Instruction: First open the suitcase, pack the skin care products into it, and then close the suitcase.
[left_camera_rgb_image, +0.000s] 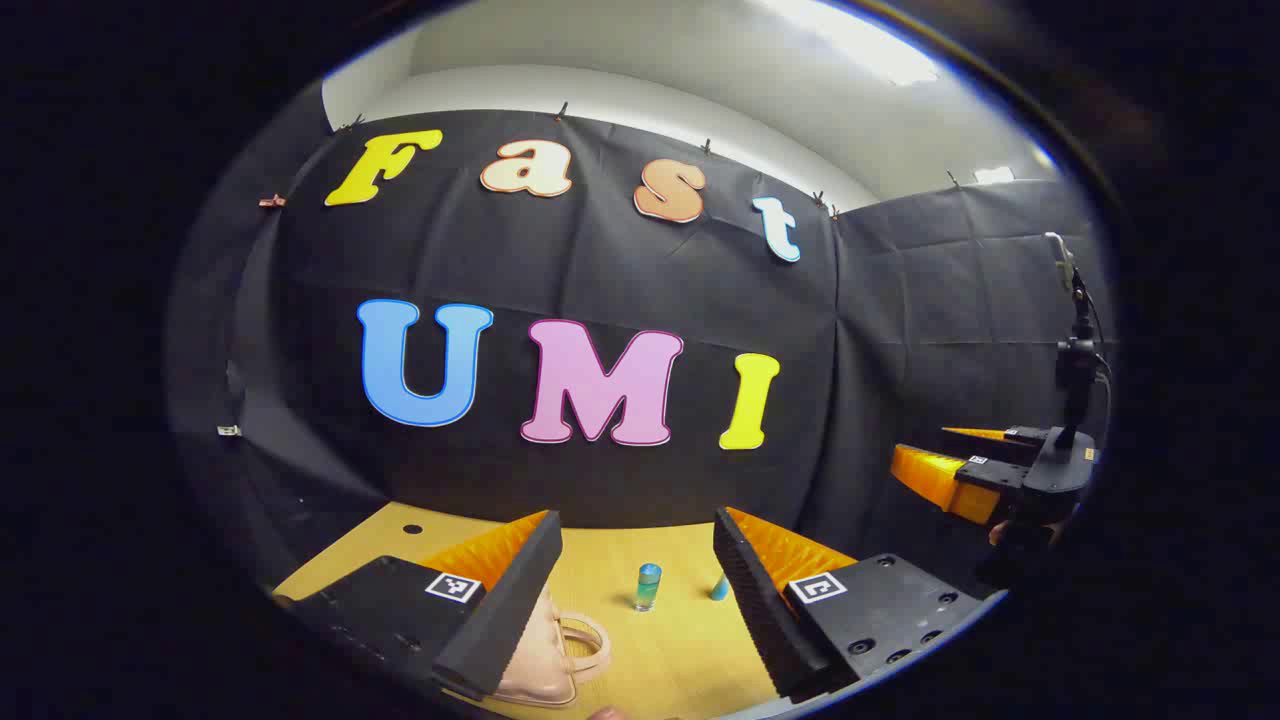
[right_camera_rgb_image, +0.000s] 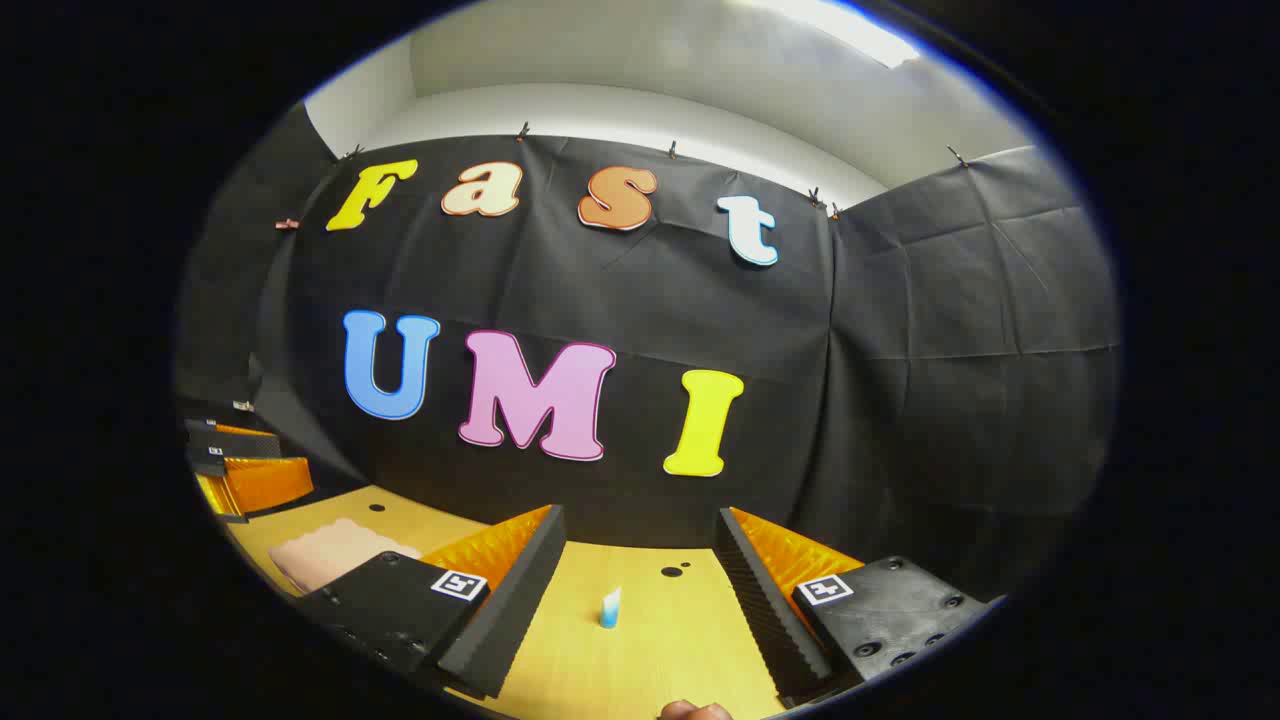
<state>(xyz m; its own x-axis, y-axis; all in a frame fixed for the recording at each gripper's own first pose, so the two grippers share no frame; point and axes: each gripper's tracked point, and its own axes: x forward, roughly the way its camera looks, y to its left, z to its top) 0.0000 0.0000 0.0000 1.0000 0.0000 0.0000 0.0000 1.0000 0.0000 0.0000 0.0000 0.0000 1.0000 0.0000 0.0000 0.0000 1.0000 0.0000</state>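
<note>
A pink suitcase (left_camera_rgb_image: 545, 650) lies shut on the wooden table, its handle (left_camera_rgb_image: 592, 645) just inside my left finger in the left gripper view. My left gripper (left_camera_rgb_image: 636, 530) hovers open above it. Farther off on the table stand a blue-green bottle (left_camera_rgb_image: 648, 587) and a small blue tube (left_camera_rgb_image: 720, 587). The right gripper (left_camera_rgb_image: 950, 465) hangs in the air at the right of that view. In the right gripper view my right gripper (right_camera_rgb_image: 640, 525) is open and holds nothing, with the small blue tube (right_camera_rgb_image: 610, 607) standing beyond its fingers. The suitcase (right_camera_rgb_image: 330, 552) lies at the left, below the left gripper (right_camera_rgb_image: 245, 470).
The wooden table (right_camera_rgb_image: 650, 660) reaches back to the black cloth wall and has small dark holes (right_camera_rgb_image: 672, 571) in its top. A dark stand with a device (left_camera_rgb_image: 1075, 345) rises at the right. A fingertip of the person (right_camera_rgb_image: 695, 711) shows at the bottom edge.
</note>
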